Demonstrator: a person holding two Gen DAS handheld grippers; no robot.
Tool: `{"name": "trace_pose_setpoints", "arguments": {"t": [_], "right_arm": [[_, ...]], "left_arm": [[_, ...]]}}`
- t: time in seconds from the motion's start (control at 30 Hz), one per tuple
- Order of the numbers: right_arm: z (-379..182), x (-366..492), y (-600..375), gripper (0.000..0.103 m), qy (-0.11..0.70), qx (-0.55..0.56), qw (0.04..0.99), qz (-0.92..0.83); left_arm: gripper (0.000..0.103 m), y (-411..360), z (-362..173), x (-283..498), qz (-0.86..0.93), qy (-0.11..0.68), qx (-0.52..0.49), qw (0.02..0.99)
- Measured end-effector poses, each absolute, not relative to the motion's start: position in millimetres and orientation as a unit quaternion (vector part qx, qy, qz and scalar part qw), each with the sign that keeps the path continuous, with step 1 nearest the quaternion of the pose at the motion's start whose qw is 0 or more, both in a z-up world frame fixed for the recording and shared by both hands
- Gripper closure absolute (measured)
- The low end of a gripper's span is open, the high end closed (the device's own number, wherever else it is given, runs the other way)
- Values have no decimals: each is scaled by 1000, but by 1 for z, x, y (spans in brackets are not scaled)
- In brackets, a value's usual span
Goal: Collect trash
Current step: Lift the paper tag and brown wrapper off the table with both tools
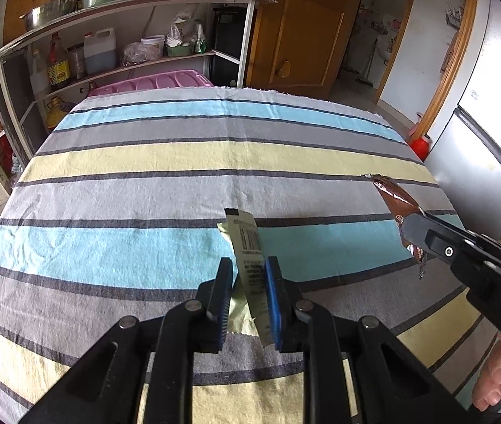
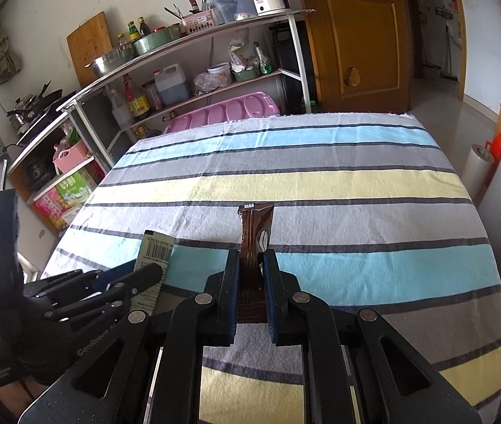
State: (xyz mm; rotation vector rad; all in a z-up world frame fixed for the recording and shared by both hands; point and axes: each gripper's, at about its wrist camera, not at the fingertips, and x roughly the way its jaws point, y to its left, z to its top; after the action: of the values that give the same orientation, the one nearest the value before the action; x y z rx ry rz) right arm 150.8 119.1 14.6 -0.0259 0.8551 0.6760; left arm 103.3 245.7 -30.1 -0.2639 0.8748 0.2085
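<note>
My left gripper [image 1: 248,268] is shut on a pale green wrapper [image 1: 246,240] with a barcode, which stands up between the blue pads above the striped tablecloth [image 1: 144,162]. My right gripper [image 2: 250,258] is shut on a brown snack wrapper [image 2: 255,226] that sticks out past its fingertips, clear of the cloth. In the left wrist view the right gripper [image 1: 414,229] comes in from the right with the brown wrapper [image 1: 395,196] raised. In the right wrist view the left gripper [image 2: 149,272] sits low on the left with the green wrapper [image 2: 155,249].
A metal shelf unit [image 2: 186,70] with bottles, bowls and a kettle stands beyond the table's far left. A pink plastic lid [image 2: 222,113] lies behind the far edge. A wooden door [image 2: 356,35], a fridge [image 1: 480,141] and a red flask [image 1: 420,145] are to the right.
</note>
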Motion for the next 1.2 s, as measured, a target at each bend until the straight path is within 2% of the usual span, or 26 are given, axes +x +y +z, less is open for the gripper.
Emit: {"name": "trace_pose_setpoints", "arguments": {"t": [0.07,0.2,0.33,0.37,0.4,0.6,1.2], "right_arm": [[15,150,119,90,404,-15,856,321],[14,150,120,90,406,-11,855,323],[13,148,120,90,406,-13,855,323],[13,148,120,90,406,-12,855,324],[13,148,120,90,405,-12,855,323],[14,148,115,90,403,-7,857,323],[40,137,39,90,377,40,879,290]], "left_arm": [[83,245,-30,105,98,423,-127,892],[69,241,-36,108,107,429,-114,890],[68,238,-37,108,110,427,-112,891],[70,238,-37,108,111,427,-114,890],[80,239,-36,108,113,428,-113,889],[86,239,-34,104,107,426,-121,890],[87,168,19,98,43,380,-80,921]]}}
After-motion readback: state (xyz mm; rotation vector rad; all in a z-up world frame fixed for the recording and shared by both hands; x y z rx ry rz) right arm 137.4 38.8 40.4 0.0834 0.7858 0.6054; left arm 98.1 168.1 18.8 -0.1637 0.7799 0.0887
